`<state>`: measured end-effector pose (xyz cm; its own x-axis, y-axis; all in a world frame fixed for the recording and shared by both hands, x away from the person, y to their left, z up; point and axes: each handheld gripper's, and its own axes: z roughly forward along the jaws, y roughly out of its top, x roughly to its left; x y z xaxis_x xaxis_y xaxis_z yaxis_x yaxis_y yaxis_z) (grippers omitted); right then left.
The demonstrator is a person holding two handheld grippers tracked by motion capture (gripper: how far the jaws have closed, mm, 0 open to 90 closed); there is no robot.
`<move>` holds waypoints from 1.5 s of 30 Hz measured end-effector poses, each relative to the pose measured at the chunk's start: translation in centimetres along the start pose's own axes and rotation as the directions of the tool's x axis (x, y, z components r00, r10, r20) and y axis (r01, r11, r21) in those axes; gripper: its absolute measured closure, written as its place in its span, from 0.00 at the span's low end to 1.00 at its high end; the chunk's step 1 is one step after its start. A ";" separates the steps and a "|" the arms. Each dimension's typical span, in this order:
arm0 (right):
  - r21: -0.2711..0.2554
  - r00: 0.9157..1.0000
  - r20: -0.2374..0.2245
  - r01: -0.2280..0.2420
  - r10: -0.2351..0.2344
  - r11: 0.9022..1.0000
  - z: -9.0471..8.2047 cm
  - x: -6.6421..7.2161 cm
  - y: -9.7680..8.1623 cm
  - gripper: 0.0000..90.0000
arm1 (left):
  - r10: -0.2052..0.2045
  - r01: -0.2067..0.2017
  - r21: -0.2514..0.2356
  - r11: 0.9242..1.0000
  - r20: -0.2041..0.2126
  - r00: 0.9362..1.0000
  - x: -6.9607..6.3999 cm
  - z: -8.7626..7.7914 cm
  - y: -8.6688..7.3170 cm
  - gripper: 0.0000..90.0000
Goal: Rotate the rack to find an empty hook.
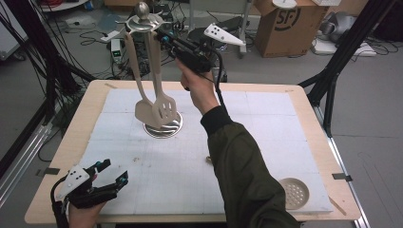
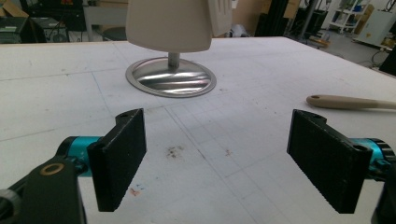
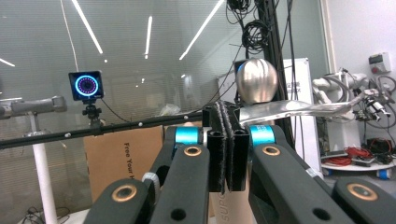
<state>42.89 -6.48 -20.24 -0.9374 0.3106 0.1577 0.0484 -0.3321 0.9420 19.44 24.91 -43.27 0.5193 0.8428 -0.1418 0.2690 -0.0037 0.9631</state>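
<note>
A metal utensil stand point(image 1: 164, 127) with a ball top point(image 1: 141, 8) rises from the far middle of the white mat. From its hooks hang a beige solid spatula point(image 1: 142, 110) and a beige slotted turner point(image 1: 165, 108). My right gripper point(image 1: 160, 34) is raised to the hooks, jaws pressed together at the top of the turner's handle. In the right gripper view, the right gripper point(image 3: 227, 116) sits just before the ball point(image 3: 256, 80), with the beige handle point(image 3: 229, 205) hanging below it. My left gripper point(image 1: 111, 173) rests open and empty at the front left, and the left gripper point(image 2: 217, 158) faces the stand's base point(image 2: 170, 77).
A beige perforated skimmer point(image 1: 293, 192) lies at the mat's front right, its handle point(image 2: 350, 102) running under the raised sleeve. A cardboard box point(image 1: 290, 23), cables and black frame legs point(image 1: 332, 71) stand on the floor beyond the wooden table edge point(image 1: 304, 90).
</note>
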 end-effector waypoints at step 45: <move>0.025 0.999 0.033 0.024 -0.024 0.999 0.6 1.4 -0.9 0.90 | 0.010 -0.010 -0.008 1.000 0.025 1.000 -0.3 0.4 0.3 0.22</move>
<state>41.73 -5.23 -20.70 -0.9265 0.3476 0.1442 0.0348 -0.3023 0.9526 19.70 24.38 -43.03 0.5421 0.8290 -0.1377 0.2576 -0.0079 0.9662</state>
